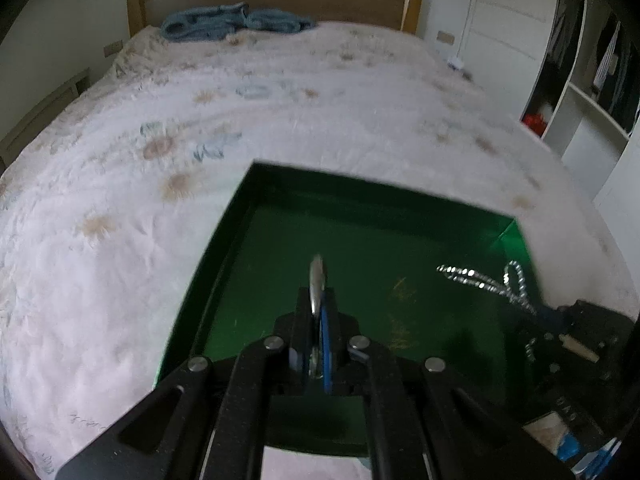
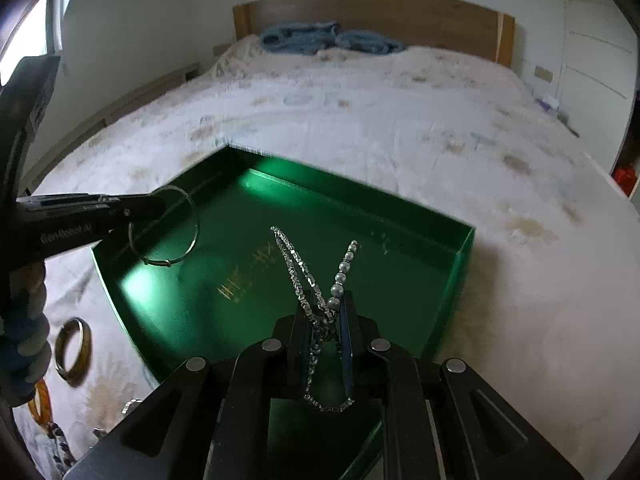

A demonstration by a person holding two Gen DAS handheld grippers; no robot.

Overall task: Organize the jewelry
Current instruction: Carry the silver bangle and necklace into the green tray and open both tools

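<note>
Left gripper (image 1: 320, 300) is clamping a silver bangle (image 2: 164, 226), right gripper (image 2: 326, 308) is pinching necklaces (image 2: 298, 272), both hanging over the green box (image 2: 360, 196) on the bed (image 1: 280, 100).

glossy green tray (image 2: 460, 248), shiny metal bangle (image 2: 164, 226)

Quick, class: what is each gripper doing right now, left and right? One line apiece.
Left gripper: closed on a thin silver bangle, over the green tray.
Right gripper: closed on a silver chain and a bead strand.
</note>
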